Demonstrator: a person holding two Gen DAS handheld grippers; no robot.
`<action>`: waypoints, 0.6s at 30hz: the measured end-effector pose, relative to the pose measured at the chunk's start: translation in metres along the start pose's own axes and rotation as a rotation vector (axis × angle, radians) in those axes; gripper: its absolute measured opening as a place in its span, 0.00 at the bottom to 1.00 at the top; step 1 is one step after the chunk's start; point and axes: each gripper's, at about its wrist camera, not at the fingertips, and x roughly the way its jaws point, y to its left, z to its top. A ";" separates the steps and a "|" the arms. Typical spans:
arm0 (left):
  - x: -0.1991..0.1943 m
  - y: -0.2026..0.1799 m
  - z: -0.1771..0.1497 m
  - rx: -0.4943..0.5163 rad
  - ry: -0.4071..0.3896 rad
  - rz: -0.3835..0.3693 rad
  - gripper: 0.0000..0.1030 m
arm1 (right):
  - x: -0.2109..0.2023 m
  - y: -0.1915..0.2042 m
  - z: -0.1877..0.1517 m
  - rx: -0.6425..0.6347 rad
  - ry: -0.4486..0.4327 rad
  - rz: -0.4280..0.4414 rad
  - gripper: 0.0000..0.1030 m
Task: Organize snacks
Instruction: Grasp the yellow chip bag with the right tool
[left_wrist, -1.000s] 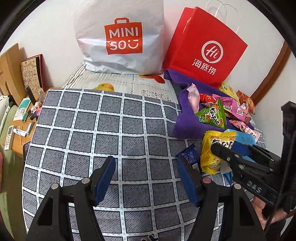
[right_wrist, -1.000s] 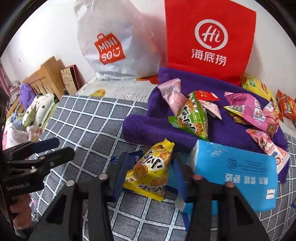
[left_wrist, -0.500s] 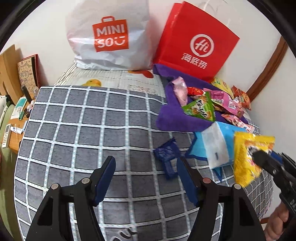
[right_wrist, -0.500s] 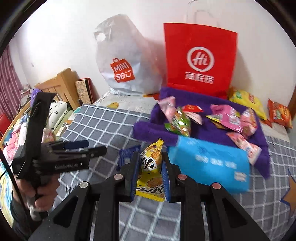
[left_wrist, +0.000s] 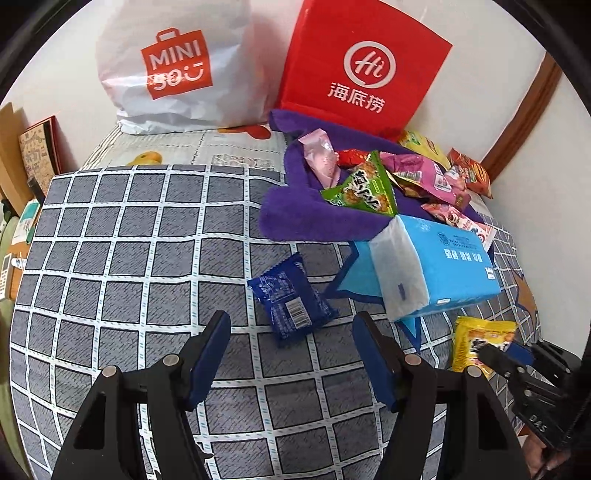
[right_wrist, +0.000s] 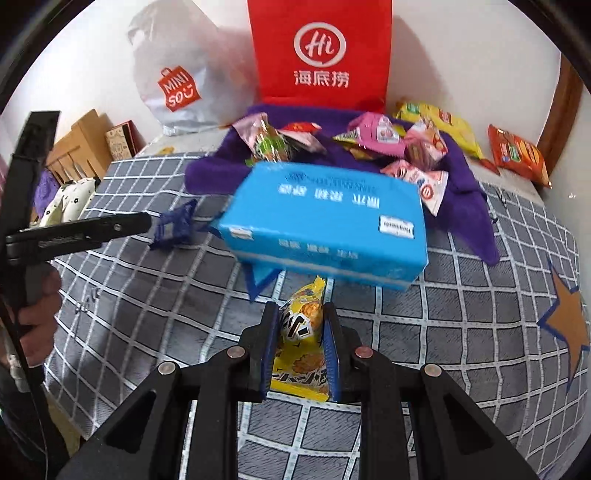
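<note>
"MINISO" on white bag; "Hi" on red bag

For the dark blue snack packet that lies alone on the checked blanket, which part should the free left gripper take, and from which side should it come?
The dark blue packet lies flat on the checked blanket, just ahead of the open left gripper. It is probably best to come from above and close across its narrower width, near the middle. The packet is thin, so the pads must reach down to the blanket. The blue tissue pack on its right looks clear of it.

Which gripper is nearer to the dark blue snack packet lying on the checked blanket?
Left. The left gripper is open just short of the dark blue snack packet, not touching it. The right gripper is farther off, beyond the blue tissue pack, shut on the yellow snack bag.
</note>
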 end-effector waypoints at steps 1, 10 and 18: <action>0.000 0.000 -0.001 0.002 0.001 0.001 0.65 | 0.003 0.000 -0.001 0.000 0.002 0.002 0.24; 0.012 0.008 0.003 -0.047 0.026 -0.038 0.65 | 0.008 -0.001 -0.009 0.025 0.015 0.015 0.50; 0.018 0.007 0.004 -0.051 0.028 -0.041 0.65 | 0.028 -0.001 -0.015 0.042 0.041 0.040 0.56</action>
